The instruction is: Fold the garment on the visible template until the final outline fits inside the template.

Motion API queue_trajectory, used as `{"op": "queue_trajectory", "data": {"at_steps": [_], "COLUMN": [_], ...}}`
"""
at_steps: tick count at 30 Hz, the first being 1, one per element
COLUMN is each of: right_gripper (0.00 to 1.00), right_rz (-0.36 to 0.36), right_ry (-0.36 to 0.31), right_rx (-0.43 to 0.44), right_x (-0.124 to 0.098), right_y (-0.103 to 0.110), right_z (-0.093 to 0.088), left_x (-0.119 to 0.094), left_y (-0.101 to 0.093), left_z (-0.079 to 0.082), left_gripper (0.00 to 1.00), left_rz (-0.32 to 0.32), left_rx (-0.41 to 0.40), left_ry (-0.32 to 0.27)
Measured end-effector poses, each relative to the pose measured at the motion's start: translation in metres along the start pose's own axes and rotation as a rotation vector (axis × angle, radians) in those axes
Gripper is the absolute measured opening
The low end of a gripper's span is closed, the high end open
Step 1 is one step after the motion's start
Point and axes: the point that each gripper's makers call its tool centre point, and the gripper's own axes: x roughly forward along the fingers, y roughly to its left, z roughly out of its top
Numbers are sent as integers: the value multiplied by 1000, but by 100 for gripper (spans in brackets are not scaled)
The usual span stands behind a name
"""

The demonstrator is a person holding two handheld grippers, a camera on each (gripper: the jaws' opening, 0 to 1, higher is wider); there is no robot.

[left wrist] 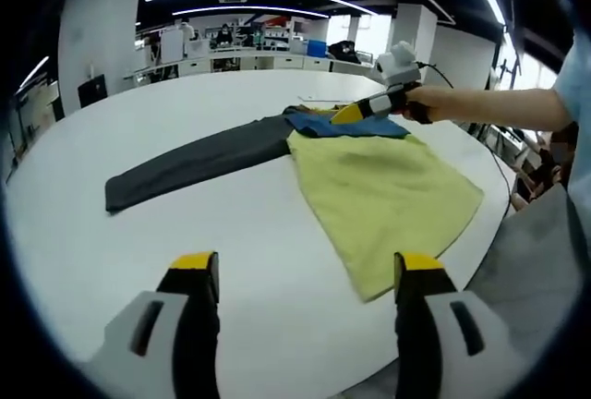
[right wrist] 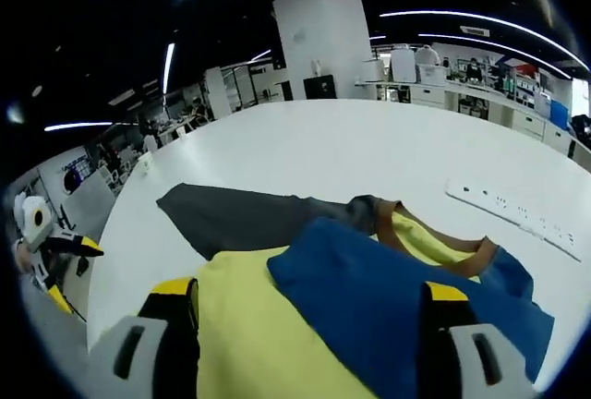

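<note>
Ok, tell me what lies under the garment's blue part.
Under the blue part lies the yellow body, beside the grey sleeve, on the white table. Anything beneath the fabric is covered.

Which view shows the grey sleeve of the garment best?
The left gripper view: the grey sleeve lies stretched out across the white table, seen end to end. In the right gripper view the sleeve is partly hidden behind the yellow and blue cloth.
</note>
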Motion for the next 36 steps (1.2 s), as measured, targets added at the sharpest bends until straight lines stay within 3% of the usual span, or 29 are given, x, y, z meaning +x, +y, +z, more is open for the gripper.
{"op": "queue_trajectory", "data": {"at_steps": [8,16,23,33,36], "right_gripper": [98,96,94,93,92], "right_rz": [-32,-84,-136,-190,-202], "right_ry": [-30,-51,-60,-72,-82], "right_rx": [5,-14,32,70,84], "right_x": [-29,-71,-107,-139,-149], "right_y": [-11,-27,-47,-63,-66], "right_z": [-4,-11,-28,-43,-46], "left_x": [0,2,7,12,14], "left_y": [3,9,10,15,24], "left_z": [3,7,7,12,13], "left_gripper": [74,73,73,73,72], "left_rz": [-1,3,0,-6,11], "left_rx": [-2,10,18,17,-32], "left_ry": [-5,-3,0,-6,-13]}}
